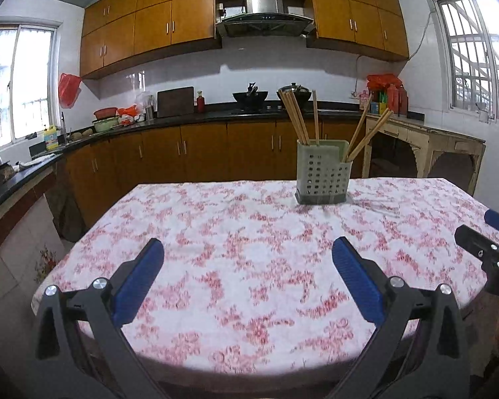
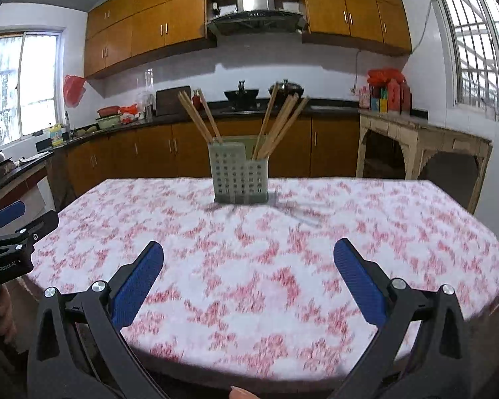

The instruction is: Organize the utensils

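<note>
Looking past my left gripper (image 1: 248, 249) and right gripper (image 2: 248, 252), both jaws spread, empty. Perforated plastic holder (image 1: 322, 174) w/ wooden chopsticks (image 1: 296, 116) stands upright on floral cloth table (image 1: 216, 232), probably near its far edge; cloth bare between holder & grippers.

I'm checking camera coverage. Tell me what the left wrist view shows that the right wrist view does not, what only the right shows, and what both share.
Only the left wrist view shows the left gripper head-on, jaws wide apart and empty, with the right gripper at its right edge. Only the right wrist view shows the right gripper head-on, equally open and empty, the left gripper at its left edge, and a fingertip at the bottom edge. Both share the utensil holder standing on the floral tablecloth, chopsticks fanning out of two compartments, and the kitchen counter behind.
</note>
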### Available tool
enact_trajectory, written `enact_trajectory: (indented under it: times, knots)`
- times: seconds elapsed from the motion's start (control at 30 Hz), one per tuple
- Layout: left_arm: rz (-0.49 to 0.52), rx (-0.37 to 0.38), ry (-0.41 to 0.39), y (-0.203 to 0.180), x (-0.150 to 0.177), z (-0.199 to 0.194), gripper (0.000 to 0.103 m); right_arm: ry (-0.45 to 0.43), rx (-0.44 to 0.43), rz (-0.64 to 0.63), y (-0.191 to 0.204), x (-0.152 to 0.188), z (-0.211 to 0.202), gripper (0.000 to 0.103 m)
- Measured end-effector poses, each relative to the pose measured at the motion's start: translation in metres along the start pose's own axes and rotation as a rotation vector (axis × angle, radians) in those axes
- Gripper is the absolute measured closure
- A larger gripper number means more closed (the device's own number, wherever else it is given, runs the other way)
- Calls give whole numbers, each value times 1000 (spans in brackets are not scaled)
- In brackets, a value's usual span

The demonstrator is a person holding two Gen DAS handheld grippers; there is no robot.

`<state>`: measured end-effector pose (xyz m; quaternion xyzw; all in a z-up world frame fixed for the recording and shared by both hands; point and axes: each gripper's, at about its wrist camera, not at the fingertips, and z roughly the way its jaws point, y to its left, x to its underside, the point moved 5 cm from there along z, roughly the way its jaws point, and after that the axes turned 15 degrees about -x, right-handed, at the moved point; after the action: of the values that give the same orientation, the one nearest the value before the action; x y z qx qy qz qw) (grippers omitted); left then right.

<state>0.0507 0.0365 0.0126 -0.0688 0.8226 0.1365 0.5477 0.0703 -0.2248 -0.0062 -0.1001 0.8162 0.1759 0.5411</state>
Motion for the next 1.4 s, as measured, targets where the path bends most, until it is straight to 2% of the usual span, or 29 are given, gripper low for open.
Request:
enact_trajectory:
  times: [0.4,1.4]
  knots:
    - [6,13,60,-9,33,0,4,27,13,38,-4,26,-8,2]
    - [2,63,64,-20,39,-5,4,33,24,56,-4,32,-10,2]
